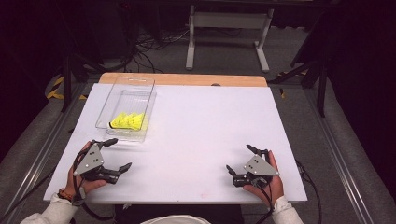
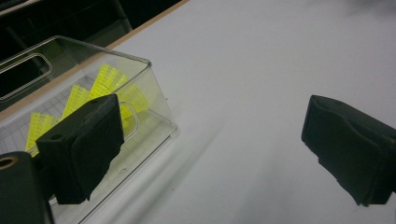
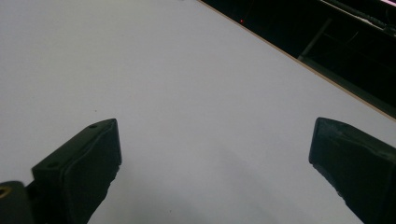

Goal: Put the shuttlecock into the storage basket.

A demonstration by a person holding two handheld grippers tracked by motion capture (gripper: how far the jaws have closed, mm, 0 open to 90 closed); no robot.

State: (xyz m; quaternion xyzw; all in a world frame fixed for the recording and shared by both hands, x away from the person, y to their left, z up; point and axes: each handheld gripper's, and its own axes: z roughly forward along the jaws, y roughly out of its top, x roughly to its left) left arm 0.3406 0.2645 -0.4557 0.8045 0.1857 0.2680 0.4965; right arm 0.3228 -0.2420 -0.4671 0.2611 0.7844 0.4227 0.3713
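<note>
Both the left gripper and right gripper gape wide near the table's front edge.

Each black two-jaw tool carries a grey triangular plate and black cable; the sleeves are white

I see a white table with a pale wood strip along its far edge. On it sits a clear bin holding bright yellow pieces printed with a fine grid, possibly with one dark end, though that is blurry. My left tool and right tool are black with grey plates.
</note>
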